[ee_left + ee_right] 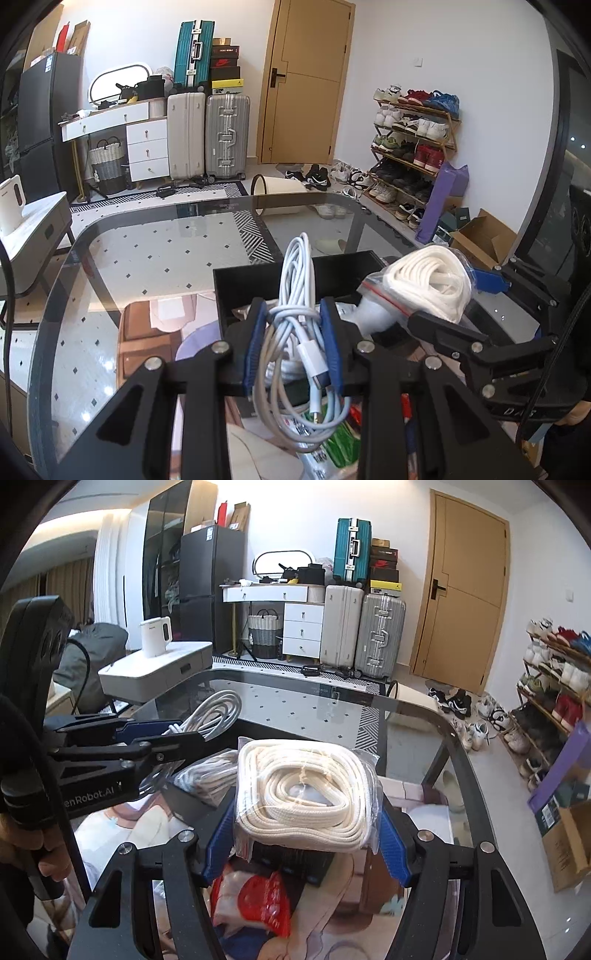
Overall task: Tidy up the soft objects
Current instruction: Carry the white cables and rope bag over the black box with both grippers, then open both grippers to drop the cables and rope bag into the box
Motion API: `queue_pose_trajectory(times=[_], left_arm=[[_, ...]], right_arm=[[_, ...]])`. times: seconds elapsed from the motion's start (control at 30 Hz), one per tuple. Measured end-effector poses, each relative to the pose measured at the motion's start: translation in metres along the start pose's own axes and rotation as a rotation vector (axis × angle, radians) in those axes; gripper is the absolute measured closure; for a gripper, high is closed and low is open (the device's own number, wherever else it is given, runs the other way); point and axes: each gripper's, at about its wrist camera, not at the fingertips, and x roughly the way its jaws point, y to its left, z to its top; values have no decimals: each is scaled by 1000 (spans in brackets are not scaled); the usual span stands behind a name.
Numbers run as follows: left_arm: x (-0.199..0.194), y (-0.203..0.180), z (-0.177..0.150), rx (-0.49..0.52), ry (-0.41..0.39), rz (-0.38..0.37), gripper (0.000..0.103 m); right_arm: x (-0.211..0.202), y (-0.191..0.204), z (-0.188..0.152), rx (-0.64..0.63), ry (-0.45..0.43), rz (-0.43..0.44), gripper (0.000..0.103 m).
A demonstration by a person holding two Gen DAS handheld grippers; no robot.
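Note:
My left gripper (293,343) is shut on a coiled white charging cable (295,295) and holds it above a black tray (240,291) on the glass table (147,240). My right gripper (308,834) is shut on a clear zip bag of cream flat rope (306,790). In the left wrist view that bag (428,284) hangs just right of the cable, over the tray's right side. In the right wrist view the left gripper (159,738) with its cable (210,716) is at the left. A second bagged rope (210,775) lies below it.
Packets and a red-printed bag (262,901) show beneath the glass. Beyond the table stand suitcases (207,136), a white drawer unit (144,147), a shoe rack (413,147), a tipped bin (277,192) and a cardboard box (480,240).

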Motion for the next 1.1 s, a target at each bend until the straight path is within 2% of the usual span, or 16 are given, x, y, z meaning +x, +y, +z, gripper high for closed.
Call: queue_pose_trajectory(times=[0.27,0.43,0.6,0.97,1.1], left_arm=[[30,-1,9,20,31,4,75],[51,-2,8,34,73,-5,75],[60,-2,10,37,82,-12,75],[68,-4,2,63,86,-17,75],[65,0,3,49,88,-13,74]], right_arm=[[37,7,12,-87,53,-39,35],[62,7,14,-116,111,0,35],[80,7,13,-141,147,19,34],[92,-2,16,-136,168,70,29],[79,4,17,-162,129,39,23]])
